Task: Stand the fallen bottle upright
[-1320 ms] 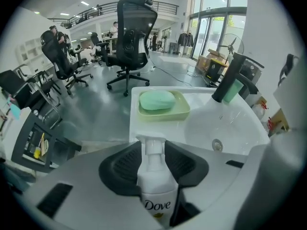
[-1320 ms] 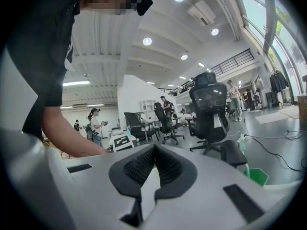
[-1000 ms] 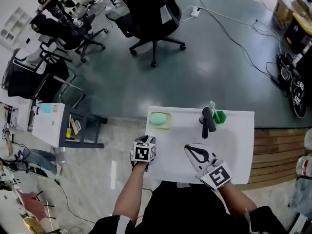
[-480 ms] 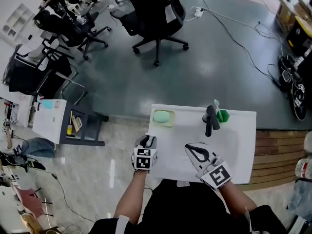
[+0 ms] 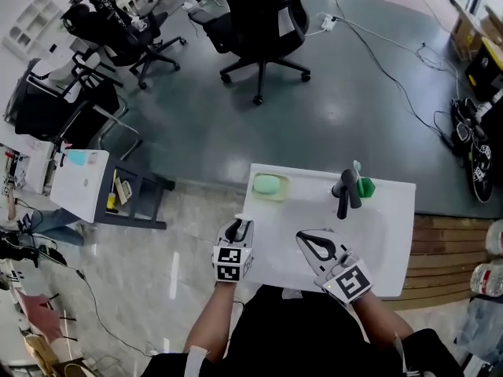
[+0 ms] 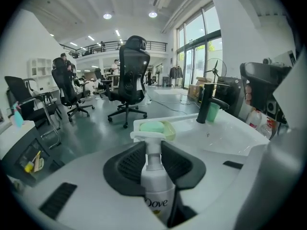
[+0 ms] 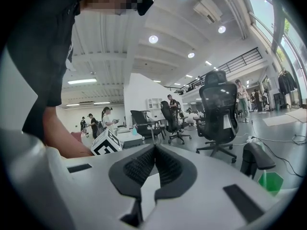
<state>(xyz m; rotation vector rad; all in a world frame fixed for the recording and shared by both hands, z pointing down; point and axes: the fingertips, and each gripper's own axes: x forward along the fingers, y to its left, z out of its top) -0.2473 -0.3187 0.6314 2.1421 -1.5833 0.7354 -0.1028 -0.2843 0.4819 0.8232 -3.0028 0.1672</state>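
Head view: left gripper (image 5: 238, 228) is hovering at the near-left corner of the white sink (image 5: 377, 226); right gripper (image 5: 305, 239) is reaching over the basin, with the black faucet (image 5: 343, 195) and the soap dish (image 5: 269, 185) along the far rim. Left gripper view: jaws are closing to a narrow gap, pads pressing the shoulders of the white pump bottle (image 6: 156, 190), its pump end pointing away along the jaws. Right gripper view: jaws are meeting at the tips, holding nothing.

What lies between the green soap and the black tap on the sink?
Nothing: that stretch of the white sink between soap and tap is bare. The head view shows it.
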